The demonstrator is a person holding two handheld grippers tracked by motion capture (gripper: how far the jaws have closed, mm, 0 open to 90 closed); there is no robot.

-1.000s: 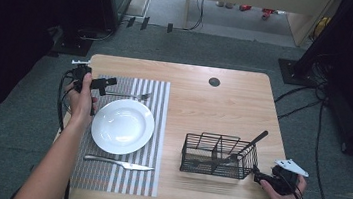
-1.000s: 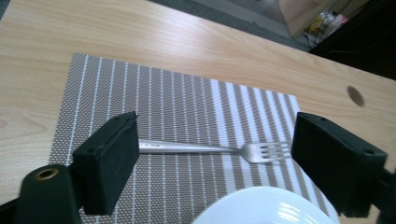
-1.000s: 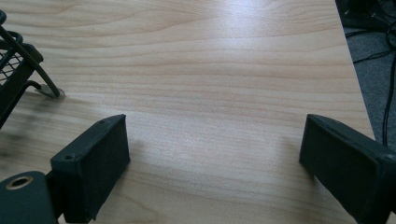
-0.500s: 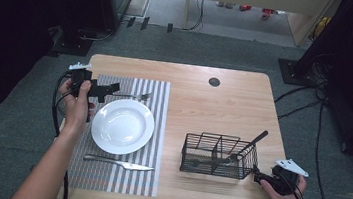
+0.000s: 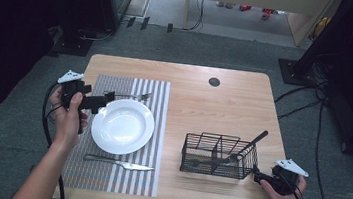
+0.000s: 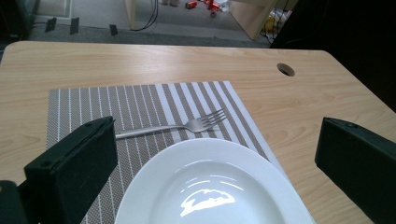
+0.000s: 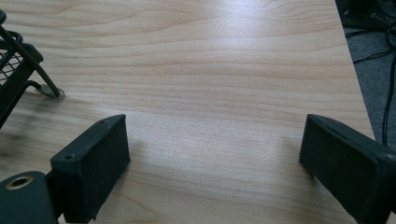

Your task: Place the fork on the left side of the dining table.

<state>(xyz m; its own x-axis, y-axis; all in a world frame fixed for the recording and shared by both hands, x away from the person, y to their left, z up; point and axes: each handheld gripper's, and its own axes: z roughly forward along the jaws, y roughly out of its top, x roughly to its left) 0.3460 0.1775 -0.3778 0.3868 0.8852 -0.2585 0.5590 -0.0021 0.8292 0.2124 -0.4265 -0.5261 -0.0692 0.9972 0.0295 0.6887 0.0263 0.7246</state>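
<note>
Place setting looked partly done. Fork point(image 5: 132, 95) lay flat on the striped placemat point(image 5: 148, 177), along its far side just beyond the plate point(image 5: 123, 125), tines pointing toward the worktop's point(image 5: 213, 114) middle. In the left gripper view the fork point(image 6: 187, 127) sat free between mat and plate rim, nothing touching it. Knife point(image 5: 119, 163) lay on the mat on the near side of the plate. Plate was roughly centred on the mat.

Left tool point(image 5: 98, 101) hovered at the mat's left edge, near the fork's handle end. Its jaws had just been opening and stood wide apart with nothing between them. My read: fork placement was finished and released.

Right tool point(image 5: 258, 175) rested low on the worktop just beside the right end of the wire caddy point(image 5: 218, 156), jaws spread wide and empty over bare wood in the right gripper view point(image 7: 212, 158). No contact with the caddy that I could confirm.

Left to do, judging by layout: one dark-handled utensil point(image 5: 250, 144) stood tilted in the caddy's right compartment, handle sticking out up and to the right. Couldn't tell which kind, head was hidden in the wire. Likely the last item to move to the mat. Right tool was the closer one for that pick.
</note>
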